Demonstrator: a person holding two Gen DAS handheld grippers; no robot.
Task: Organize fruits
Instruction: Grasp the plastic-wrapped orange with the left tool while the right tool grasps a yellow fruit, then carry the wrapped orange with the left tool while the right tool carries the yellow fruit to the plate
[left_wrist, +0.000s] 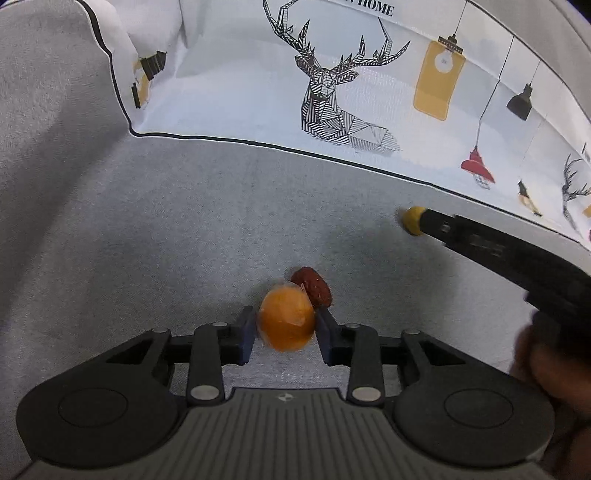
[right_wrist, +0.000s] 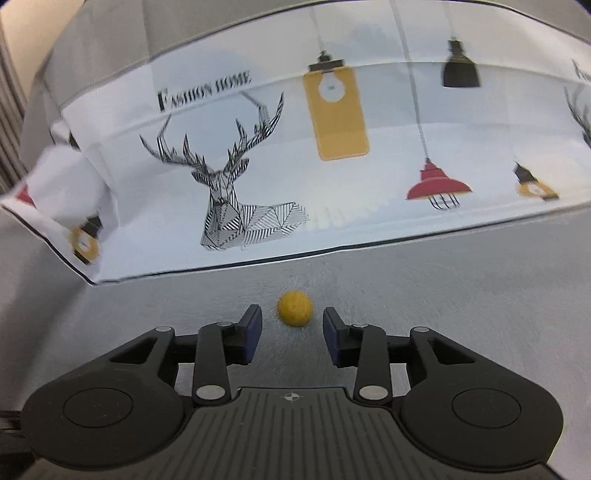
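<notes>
we had hardly begun sorting: the fruits still lay loose on the grey bed (left_wrist: 166, 229), no container in view. our left gripper (left_wrist: 286, 326) had its fingers round the orange fruit (left_wrist: 287, 320), seemingly gripping it, a dark red fruit (left_wrist: 312, 288) touching behind. our right gripper (right_wrist: 291, 330) stood open, the small yellow fruit (right_wrist: 295, 308) just ahead between its fingers, untouched.

Grey fabric surface (left_wrist: 184, 229), maybe a sofa seat. On it: wrapped orange fruit (left_wrist: 287, 320) touching a dark red fruit (left_wrist: 312, 286); small yellow ball (right_wrist: 295, 308) apart; printed white cushion (right_wrist: 332, 166) behind.
</notes>
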